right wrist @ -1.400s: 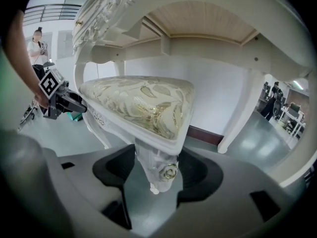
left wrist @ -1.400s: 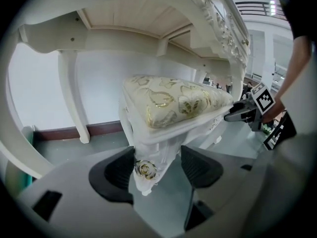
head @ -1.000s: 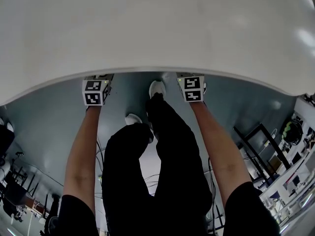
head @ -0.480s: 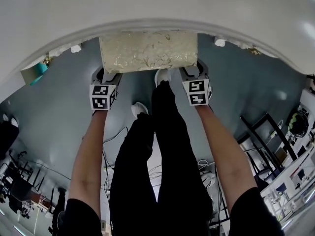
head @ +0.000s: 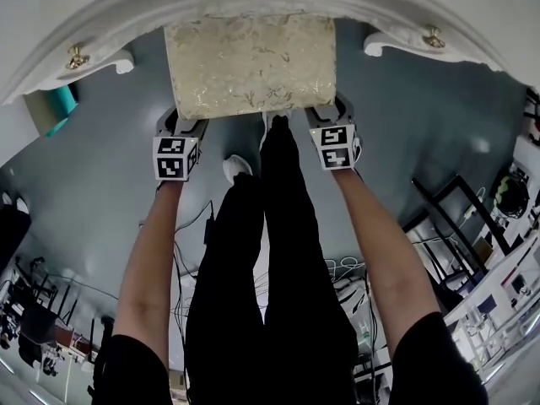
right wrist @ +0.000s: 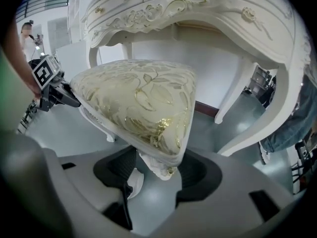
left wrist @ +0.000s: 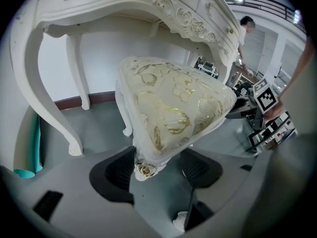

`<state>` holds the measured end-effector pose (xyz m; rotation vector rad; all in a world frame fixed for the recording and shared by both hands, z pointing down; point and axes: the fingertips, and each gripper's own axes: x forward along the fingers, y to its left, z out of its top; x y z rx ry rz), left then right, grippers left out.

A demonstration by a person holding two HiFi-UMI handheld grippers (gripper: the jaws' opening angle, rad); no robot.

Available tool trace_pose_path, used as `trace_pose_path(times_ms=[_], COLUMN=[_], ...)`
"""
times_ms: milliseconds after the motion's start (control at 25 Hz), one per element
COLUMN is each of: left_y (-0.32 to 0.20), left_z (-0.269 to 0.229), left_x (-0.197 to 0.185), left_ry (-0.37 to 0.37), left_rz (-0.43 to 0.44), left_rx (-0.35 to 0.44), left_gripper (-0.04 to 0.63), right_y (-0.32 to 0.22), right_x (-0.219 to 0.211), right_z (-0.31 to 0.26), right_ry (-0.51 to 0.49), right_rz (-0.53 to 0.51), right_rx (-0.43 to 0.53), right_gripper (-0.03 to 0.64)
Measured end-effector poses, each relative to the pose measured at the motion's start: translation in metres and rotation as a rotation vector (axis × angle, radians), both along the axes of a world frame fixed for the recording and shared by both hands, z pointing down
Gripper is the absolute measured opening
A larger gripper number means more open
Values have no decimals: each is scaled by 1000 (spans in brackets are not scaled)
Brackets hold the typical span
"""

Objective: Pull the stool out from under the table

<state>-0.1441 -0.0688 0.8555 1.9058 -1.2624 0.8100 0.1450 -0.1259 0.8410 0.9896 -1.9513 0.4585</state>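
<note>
Gold-patterned cream upholstery is filling both gripper views. The left gripper (head: 187, 123) (left wrist: 157, 170) is clenching on the near left corner of the stool (head: 251, 66) (left wrist: 173, 108) (right wrist: 138, 98). The right gripper (head: 327, 115) (right wrist: 157, 175) is clenching on the near right corner, each pair of jaws closing beside the carved rosette under the cushion.

The stool is standing on the floor with most of its seat showing clear of the table (head: 439, 7) (left wrist: 148, 4) (right wrist: 198, 9); only its far edge is lying beneath the table's front edge.

Judgement: the pull is looking well along. What remains is calling for both grippers drawing back level and together, straight toward the person, so the seat is not skewing toward either table leg (left wrist: 54, 108) (right wrist: 257, 118). A white shoe (head: 238, 167) is standing just behind the seat and is needing room.

Not verifiable: the cushion is screening most of the stool's legs, their floor contact is not showing, and the table's apron is cutting off the seat's far edge in the head view.
</note>
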Motion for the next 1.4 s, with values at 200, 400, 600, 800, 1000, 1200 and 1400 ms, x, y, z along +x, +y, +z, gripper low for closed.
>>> trace_pose_path(times_ms=[200,400,600,800,1000,1200,1400], left_y=[27,55,85,112,156,181,191], left_z=[3,6,5,1,8,8,8], left_x=[1,-4,4,13,25,27,31], left_ry=[12,32,32,6,-25,-55,-47], left_rz=[19,36,46,46,83,82,72], left_rx=[-33,-90,-138,-168,-188,-165,-171], left_gripper=[304,304,304,304,301,296,296], right_y=[27,53,80,107,151,181,187], right_x=[2,-4,4,12,25,28,33], right_z=[3,7,6,4,8,8,6], right_ry=[6,23,27,11,23,12,9], right_rz=[-4,-6,-17,-28,-30,-24,-44], right_rx=[-36,-84,-114,-110,-125,-144,-142], right_gripper=[270,270,268,265,265,265,264])
